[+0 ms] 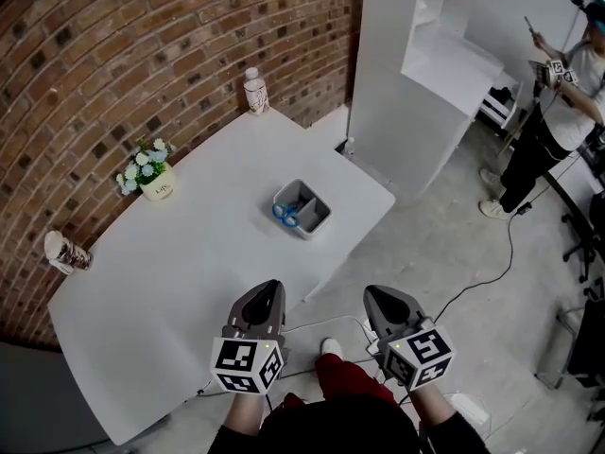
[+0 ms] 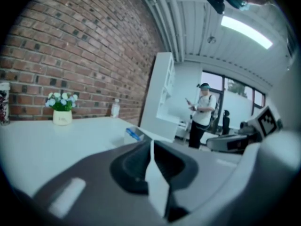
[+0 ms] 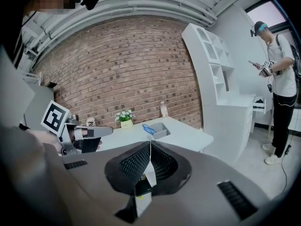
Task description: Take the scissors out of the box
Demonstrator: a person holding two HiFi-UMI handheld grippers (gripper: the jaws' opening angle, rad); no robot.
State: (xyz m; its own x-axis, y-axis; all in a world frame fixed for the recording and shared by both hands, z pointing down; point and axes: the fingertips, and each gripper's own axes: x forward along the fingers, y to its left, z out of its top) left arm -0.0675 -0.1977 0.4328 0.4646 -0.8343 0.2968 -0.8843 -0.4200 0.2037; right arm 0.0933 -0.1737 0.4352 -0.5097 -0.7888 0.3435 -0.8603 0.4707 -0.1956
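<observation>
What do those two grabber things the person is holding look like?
Both are dark grey, with rounded jaws shaped like a beak. The left gripper and the right gripper each carry a white cube printed with black square markers. The pads inside the jaws are black and bumpy. The person's sleeves are black.

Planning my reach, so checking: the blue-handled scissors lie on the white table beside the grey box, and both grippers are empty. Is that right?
Not quite. The head view shows the blue-handled scissors inside the grey box, not beside it on the white table. The left gripper and right gripper are indeed empty.
</observation>
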